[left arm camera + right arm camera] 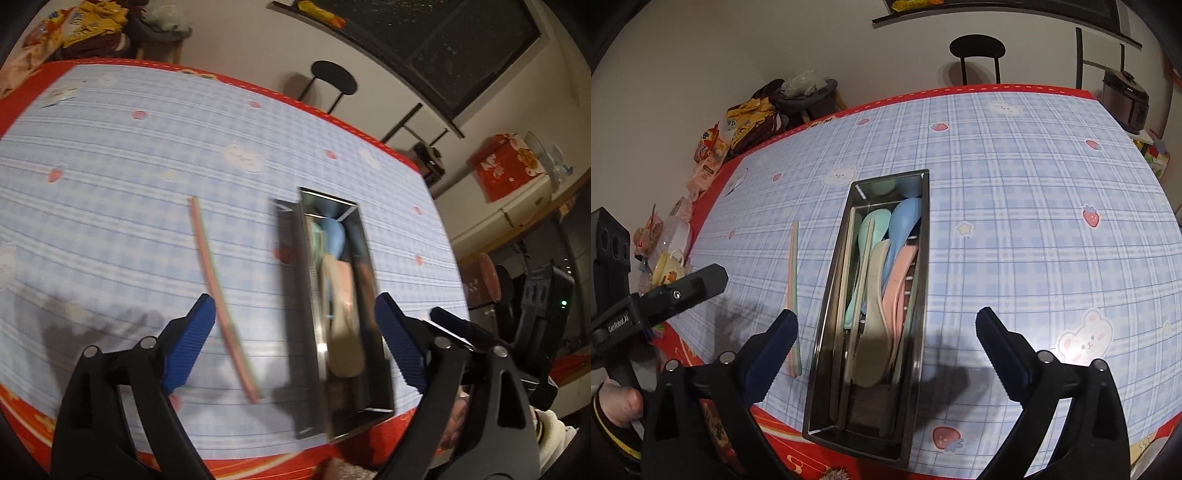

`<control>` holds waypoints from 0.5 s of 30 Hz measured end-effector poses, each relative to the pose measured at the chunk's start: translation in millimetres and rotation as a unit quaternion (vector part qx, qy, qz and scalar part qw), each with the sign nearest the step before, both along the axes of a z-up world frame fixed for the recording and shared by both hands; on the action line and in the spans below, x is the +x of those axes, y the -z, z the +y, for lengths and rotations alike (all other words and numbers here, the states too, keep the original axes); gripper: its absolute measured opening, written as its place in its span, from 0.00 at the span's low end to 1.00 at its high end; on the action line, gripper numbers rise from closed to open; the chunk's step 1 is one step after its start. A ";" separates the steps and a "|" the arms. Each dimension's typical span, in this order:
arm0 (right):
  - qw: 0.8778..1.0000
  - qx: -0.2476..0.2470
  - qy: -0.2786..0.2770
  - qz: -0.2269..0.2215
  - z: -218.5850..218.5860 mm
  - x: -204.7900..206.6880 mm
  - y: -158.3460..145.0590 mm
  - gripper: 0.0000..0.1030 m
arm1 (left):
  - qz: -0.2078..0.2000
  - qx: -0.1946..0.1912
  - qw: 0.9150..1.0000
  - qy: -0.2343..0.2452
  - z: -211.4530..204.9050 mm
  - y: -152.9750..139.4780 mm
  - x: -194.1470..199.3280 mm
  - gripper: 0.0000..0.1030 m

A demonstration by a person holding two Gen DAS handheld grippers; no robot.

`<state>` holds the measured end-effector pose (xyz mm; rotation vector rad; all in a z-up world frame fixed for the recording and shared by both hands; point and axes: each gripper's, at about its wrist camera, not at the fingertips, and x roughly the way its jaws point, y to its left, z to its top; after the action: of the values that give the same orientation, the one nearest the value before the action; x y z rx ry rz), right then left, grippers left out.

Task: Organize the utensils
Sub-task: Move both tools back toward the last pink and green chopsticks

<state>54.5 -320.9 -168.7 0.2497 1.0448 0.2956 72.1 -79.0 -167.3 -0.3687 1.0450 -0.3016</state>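
A steel utensil tray (921,295) stands on the blue checked tablecloth and holds several pastel spoons (875,314) and chopsticks; it also shows, blurred, in the left wrist view (310,325). A pair of pink and green chopsticks (793,288) lies on the cloth just left of the tray, seen blurred in the left wrist view (221,299). My left gripper (295,343) is open and empty, above the chopsticks and tray. My right gripper (886,350) is open and empty, straddling the tray's near end. The left gripper's arm (665,295) shows at the left.
The table has a red border (783,446) close to the tray's near end. Snack bags and jars (713,147) crowd the far left edge. A black stool (977,48) stands beyond the table, and a cooker (1126,99) at the far right.
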 end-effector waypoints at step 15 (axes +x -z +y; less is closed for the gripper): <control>1.000 -0.016 0.004 -0.027 53.6 -5.9 -5.5 0.94 | 0.035 0.062 0.997 0.017 50.2 8.2 -1.5 0.94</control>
<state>48.5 -267.3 -163.2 0.2169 0.9950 0.2768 70.6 -28.9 -175.4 -0.2512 1.1339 -0.2547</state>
